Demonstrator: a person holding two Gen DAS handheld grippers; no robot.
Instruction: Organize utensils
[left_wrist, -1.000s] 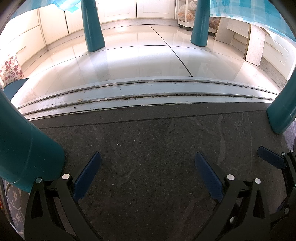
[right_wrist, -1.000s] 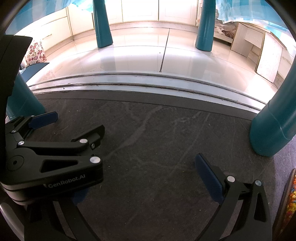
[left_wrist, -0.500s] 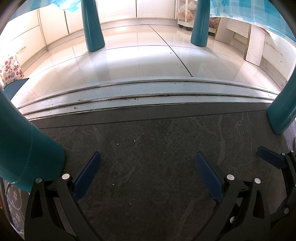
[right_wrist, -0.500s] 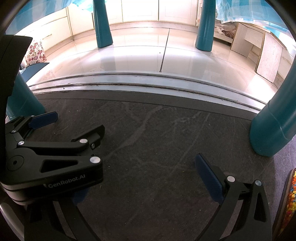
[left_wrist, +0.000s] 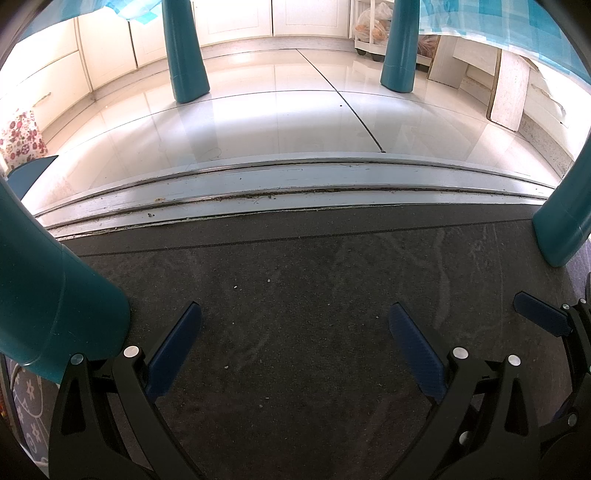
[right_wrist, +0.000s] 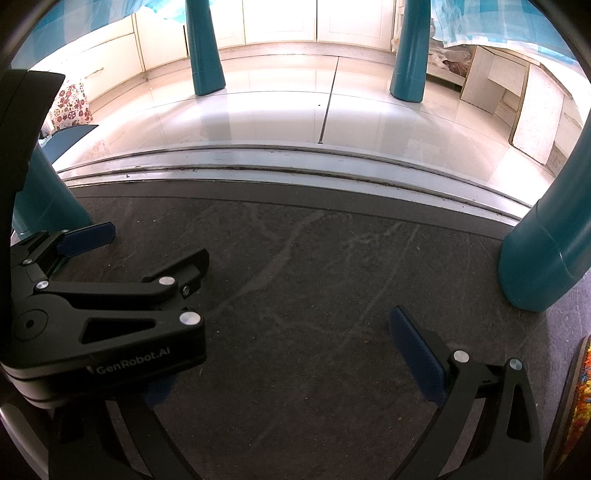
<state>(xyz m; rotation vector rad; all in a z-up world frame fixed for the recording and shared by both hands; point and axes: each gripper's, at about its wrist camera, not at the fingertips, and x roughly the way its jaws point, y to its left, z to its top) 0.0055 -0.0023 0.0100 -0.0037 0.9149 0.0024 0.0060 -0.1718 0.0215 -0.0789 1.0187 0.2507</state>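
You held both tools low over the dark mat (left_wrist: 295, 332), under the bench. Your left tool (left_wrist: 295, 343) had its fingers wide apart and nothing between them. Your right tool (right_wrist: 280, 362) was also spread apart and empty; only its right pad (right_wrist: 417, 354) showed clearly in the right wrist view, because the body of the left tool (right_wrist: 103, 325) covered the other side. The two tools were just beside each other, the left one a little ahead and to the left of the right one.

No utensils were in either view. I cannot tell where they lay; probably on top of the bench, above the cameras. So the step in hand was, in my judgement, only the start: to raise the tools and find the utensils. To do it well, you should lift both tools clear of the near teal legs (left_wrist: 55, 295) (right_wrist: 546, 258), keep the fingers apart, and separate the hands so that one does not block the other camera.

Beyond the mat was the metal door track (left_wrist: 295, 184), touching the mat's far edge. Farther from the mat was the glossy tile floor (left_wrist: 277, 118), then two far teal legs (left_wrist: 184, 55) and white cabinets (left_wrist: 303, 18). A blue checked cloth (left_wrist: 517, 29) hung down from the bench at the top.
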